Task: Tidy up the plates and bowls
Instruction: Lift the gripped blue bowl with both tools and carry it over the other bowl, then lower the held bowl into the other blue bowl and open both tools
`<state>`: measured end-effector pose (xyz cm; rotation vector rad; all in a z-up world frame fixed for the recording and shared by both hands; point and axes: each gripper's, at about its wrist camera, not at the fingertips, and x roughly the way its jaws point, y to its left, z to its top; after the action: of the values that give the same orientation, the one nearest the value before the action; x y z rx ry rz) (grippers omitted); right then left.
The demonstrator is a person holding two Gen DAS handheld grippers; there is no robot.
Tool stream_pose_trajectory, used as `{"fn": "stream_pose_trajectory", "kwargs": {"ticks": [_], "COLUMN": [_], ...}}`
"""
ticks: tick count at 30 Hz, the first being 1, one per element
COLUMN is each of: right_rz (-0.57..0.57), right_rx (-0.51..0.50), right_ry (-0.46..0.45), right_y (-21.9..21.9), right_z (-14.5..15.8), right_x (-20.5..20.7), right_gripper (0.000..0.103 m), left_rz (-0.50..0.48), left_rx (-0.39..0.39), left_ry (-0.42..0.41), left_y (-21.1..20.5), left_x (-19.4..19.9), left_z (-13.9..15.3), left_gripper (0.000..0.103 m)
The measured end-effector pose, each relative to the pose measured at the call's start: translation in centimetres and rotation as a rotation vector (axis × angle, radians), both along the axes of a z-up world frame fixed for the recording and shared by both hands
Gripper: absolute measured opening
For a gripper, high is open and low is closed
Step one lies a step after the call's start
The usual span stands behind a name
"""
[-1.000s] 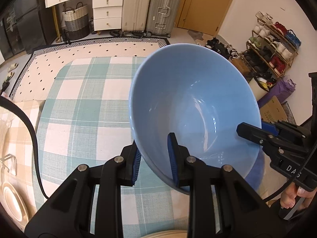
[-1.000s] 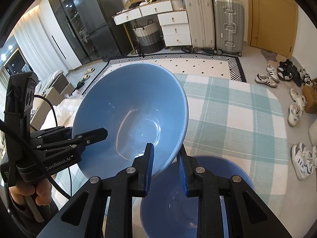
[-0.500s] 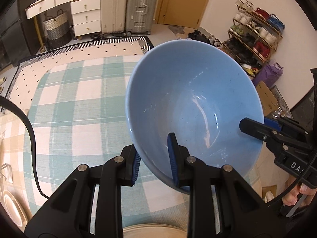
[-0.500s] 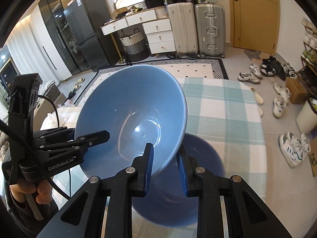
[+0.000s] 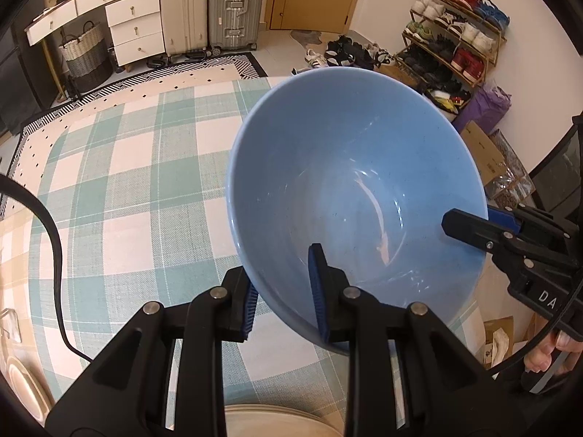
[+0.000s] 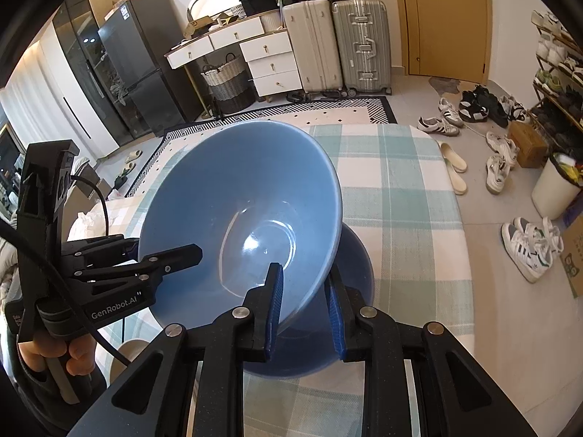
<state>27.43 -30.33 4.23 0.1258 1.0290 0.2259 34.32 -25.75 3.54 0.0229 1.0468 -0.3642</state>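
Observation:
A large light blue bowl (image 5: 349,189) is held tilted above the table by both grippers. My left gripper (image 5: 284,291) is shut on its near rim; in the right wrist view this gripper (image 6: 164,255) clamps the bowl's left rim. My right gripper (image 6: 302,306) is shut on the opposite rim of the same bowl (image 6: 240,211); it shows in the left wrist view (image 5: 470,222) at the right. A darker blue bowl (image 6: 359,266) sits on the table right under the held one.
The table has a green and white checked cloth (image 5: 120,167). A beige plate (image 5: 277,420) lies at the near edge and another plate (image 5: 22,386) at the far left. Shoes and a shoe rack (image 5: 452,40) stand on the floor to the right.
Both grippers have carried the light blue bowl further over the table; the darker blue bowl beneath now sits further back under it. Both grips are unchanged.

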Motion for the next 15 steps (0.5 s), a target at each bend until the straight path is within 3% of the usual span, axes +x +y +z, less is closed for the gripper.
{"fn": "stream_pose_trajectory", "kwargs": {"ticks": [15], "right_rz": [-0.060], "right_rx": [0.009], "right_ry": [0.049], "right_y": [-1.5], "right_z": [-3.0], "right_x": [-1.0], "right_gripper": [0.024], "left_rz": [-0.028], "left_rx": [0.071], "left_ry": [0.009], "left_y": [-1.4], "left_x": [-0.6], "left_z": [-2.9], "left_gripper": [0.023]}}
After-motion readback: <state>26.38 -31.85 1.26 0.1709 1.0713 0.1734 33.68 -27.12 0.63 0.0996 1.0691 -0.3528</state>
